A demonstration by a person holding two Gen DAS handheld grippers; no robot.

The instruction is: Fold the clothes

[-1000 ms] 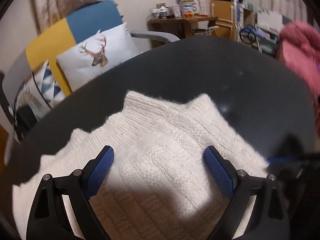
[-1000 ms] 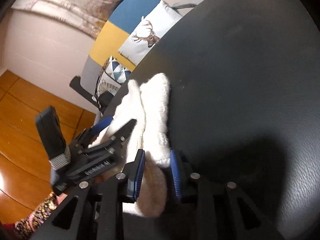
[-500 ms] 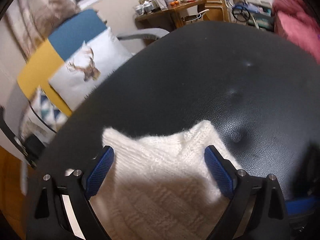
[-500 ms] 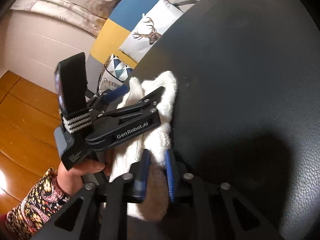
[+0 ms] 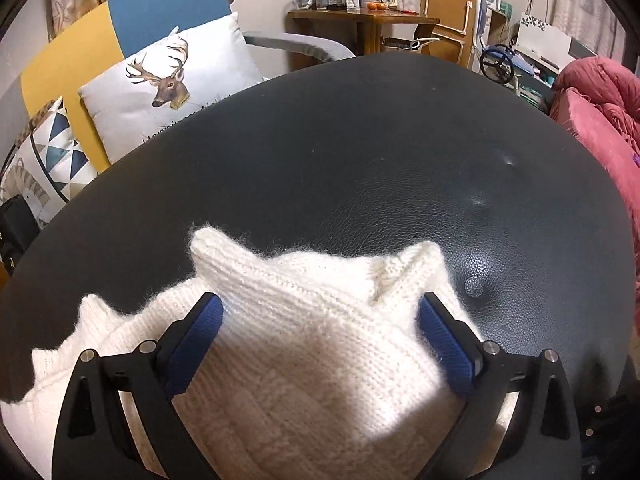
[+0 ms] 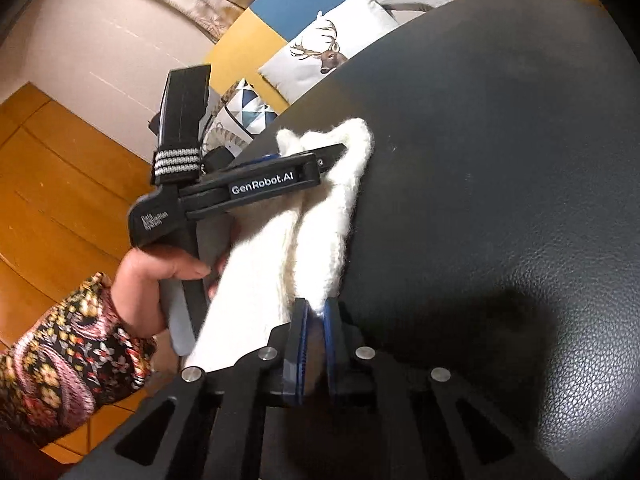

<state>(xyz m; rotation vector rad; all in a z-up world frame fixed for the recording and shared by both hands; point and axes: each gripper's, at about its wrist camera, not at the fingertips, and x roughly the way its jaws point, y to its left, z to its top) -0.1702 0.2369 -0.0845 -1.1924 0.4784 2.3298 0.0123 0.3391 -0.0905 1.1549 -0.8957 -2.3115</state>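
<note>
**Right jaws closing on knit edge; left jaws wide over the garment**

Between the right gripper's (image 6: 314,344) blue pads, a narrow edge of the white knitted sweater (image 6: 320,236) is caught. The jaws are closing, the gap is slim, and the wool fills it; the pads appear to press the fabric from both sides. From that pinch the garment runs away toward the far end as a long, bunched strip, its long axis roughly in line with the fingers, ending in a fuzzy corner on the black leather surface (image 6: 500,160).

The left gripper (image 5: 320,332) stands with its jaws spread wide. The sweater (image 5: 320,360) lies beneath and between its blue pads (image 5: 198,336), which straddle a raised fold without pinching it; no firm hold is evident. Two knit corners point away just beyond the fingertips, to far left and far right.

In the right wrist view the left gripper (image 6: 280,178) lies across the far part of the strip, carried by a hand (image 6: 160,280) in a floral sleeve (image 6: 60,368).

Judgement: the fold turns on the strip's line between the two grippers. The right holds the near end; the left is nearer the far end and would have to shut on it.

Beyond the surface: a deer-print cushion (image 5: 168,80) and, far right, pink bedding (image 5: 600,120).
</note>
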